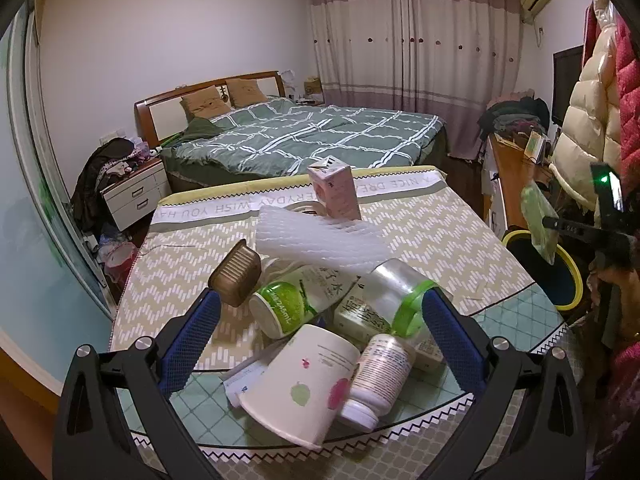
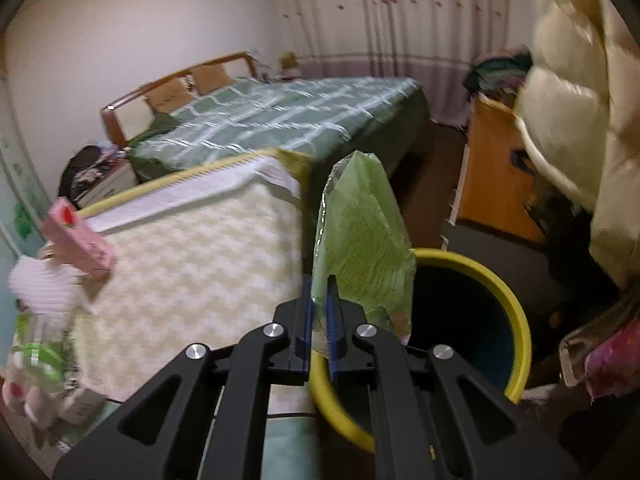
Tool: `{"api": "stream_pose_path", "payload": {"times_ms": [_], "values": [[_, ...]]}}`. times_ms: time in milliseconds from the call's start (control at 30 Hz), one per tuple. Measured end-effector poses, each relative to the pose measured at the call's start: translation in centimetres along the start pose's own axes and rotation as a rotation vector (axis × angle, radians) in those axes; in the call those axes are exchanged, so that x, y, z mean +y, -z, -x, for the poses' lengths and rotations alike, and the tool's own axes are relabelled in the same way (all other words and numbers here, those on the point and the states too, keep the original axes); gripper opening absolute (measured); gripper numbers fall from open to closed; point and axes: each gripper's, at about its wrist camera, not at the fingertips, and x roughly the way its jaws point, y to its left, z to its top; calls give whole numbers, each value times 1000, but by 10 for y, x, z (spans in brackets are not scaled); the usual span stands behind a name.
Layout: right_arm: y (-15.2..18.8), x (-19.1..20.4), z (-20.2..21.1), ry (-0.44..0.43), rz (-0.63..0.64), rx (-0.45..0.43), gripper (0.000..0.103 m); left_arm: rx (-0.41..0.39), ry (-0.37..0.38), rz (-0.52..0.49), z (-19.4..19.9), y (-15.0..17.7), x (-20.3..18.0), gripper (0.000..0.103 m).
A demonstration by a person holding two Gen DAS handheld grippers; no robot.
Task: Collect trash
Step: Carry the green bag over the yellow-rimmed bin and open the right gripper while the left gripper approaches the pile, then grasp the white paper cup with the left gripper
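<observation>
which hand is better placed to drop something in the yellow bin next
Right. The right gripper is shut on the green wrapper, beside the yellow bin. The left gripper is open over the table's pile.

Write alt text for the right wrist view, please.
The right gripper is shut on a green wrapper, beside a yellow-rimmed bin. A patterned table with trash is at left, a bed behind.

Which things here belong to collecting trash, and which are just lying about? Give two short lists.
Job: green wrapper in the right gripper; yellow-rimmed bin; paper cup; white bottle; foam net; pink carton; left gripper, open.

Lying about: bed; curtains; nightstand; puffer coat.
</observation>
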Motion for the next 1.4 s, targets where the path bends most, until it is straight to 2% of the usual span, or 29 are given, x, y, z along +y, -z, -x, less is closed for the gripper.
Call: {"api": "stream_pose_path", "payload": {"times_ms": [133,300,400,633,867,1100,1267,1400], "values": [[6,-20,-16,17,-33,29,11,11,3,-8,1,1,-6,99],[9,-28,-16,22,-63,31,18,18,-3,-4,3,2,-5,99],[12,-23,-4,10,-70,17,19,17,-5,-8,4,4,-5,99],[27,12,43,-48,-37,-75,32,59,-4,-25,1,21,2,99],[41,35,69,-86,-5,-103,34,115,9,-20,-6,43,20,98],[46,45,74,-102,11,-101,35,189,65,-47,-27,57,25,82],[46,49,71,-113,18,-90,36,212,53,-52,-44,59,29,82],[48,54,66,-122,20,-77,36,222,73,-74,-54,59,29,82]]}}
